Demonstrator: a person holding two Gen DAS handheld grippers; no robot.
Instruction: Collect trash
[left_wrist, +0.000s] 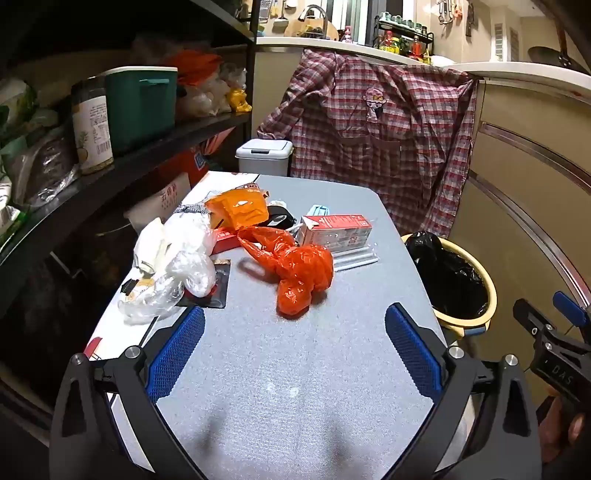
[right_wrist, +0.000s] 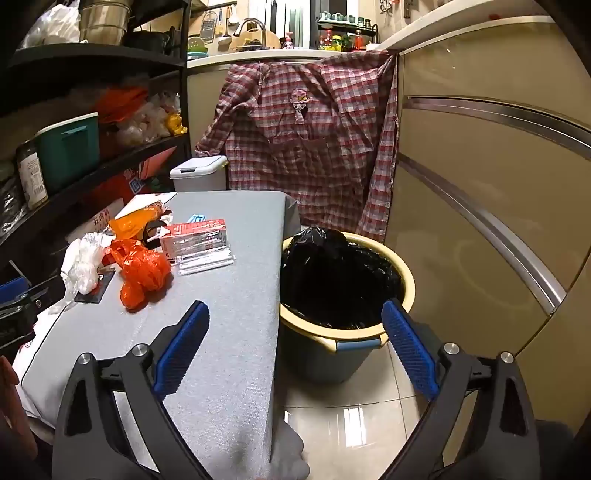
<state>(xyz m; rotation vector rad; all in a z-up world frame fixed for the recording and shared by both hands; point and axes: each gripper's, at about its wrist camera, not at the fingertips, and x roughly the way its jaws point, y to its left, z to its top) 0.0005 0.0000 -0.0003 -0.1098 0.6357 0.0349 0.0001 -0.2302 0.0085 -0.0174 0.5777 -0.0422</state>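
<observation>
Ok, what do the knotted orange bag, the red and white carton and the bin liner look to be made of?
Orange bag: thin glossy plastic film, going by its crinkles and highlights. Red and white carton: probably printed paperboard, given its flat faces and sharp folded edges. Bin liner: thin black plastic, shiny and wrinkled, draped over the yellow bin rim.

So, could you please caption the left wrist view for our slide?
Open left gripper faces an orange bag among table trash, the lined bin alongside.

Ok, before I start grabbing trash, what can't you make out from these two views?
- Bin contents: black liner too dark, both views.
- Items behind the orange bag and carton: hidden in the pile, left wrist view.
- Carton print: too small.
- Table's near edge: cut off by jaws.
</observation>
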